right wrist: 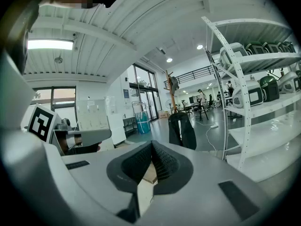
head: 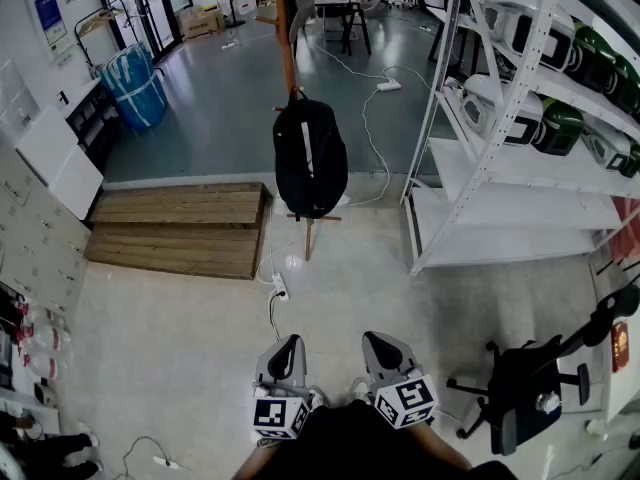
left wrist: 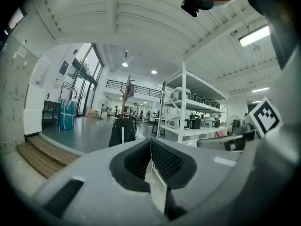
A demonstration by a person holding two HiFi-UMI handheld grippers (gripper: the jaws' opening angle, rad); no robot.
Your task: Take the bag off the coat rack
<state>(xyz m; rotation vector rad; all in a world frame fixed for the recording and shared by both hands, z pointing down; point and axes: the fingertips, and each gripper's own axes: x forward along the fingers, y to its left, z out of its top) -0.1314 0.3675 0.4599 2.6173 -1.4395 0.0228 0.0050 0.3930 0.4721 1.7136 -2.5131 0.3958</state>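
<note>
Currently, I see a wooden step platform on the floor at far left. Left gripper: low in the head view, fingers clenched together, nothing between them. Black backpack: hanging on the wooden coat rack, well ahead of both grippers, touched by neither. Right gripper: just beside the left one, fingers likewise clenched on nothing. White shelving unit: at right, near the rack.

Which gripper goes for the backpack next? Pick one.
Left, marginally: the left gripper sits more nearly in line with the black backpack than the right gripper. Both shut, empty, far off.
</note>
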